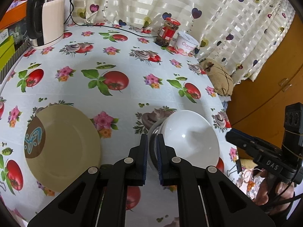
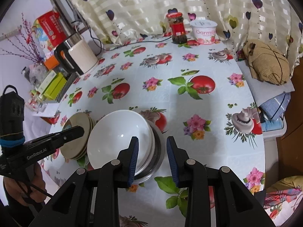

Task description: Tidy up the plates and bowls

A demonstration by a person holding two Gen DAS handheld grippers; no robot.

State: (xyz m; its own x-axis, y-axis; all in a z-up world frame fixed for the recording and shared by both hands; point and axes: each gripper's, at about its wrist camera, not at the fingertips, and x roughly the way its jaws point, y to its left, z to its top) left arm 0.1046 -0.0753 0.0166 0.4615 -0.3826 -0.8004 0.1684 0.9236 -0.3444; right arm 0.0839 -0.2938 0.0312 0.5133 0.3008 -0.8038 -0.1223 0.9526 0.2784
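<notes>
White tub (image 2: 204,31), seemingly "Oarmilk"

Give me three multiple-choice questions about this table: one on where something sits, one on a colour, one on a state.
1. The white bowl sits: A in a metal bowl; B on a chair; C on the floor.
2. The jar lid is: A blue; B red; C green.
3. The right claw is: A shut on a spoon; B open; C out of view.

Answers: 1 A, the metal bowl's rim rings it underneath. 2 B, the lid shows plain red. 3 B, a clear gap separates its pads.
</notes>
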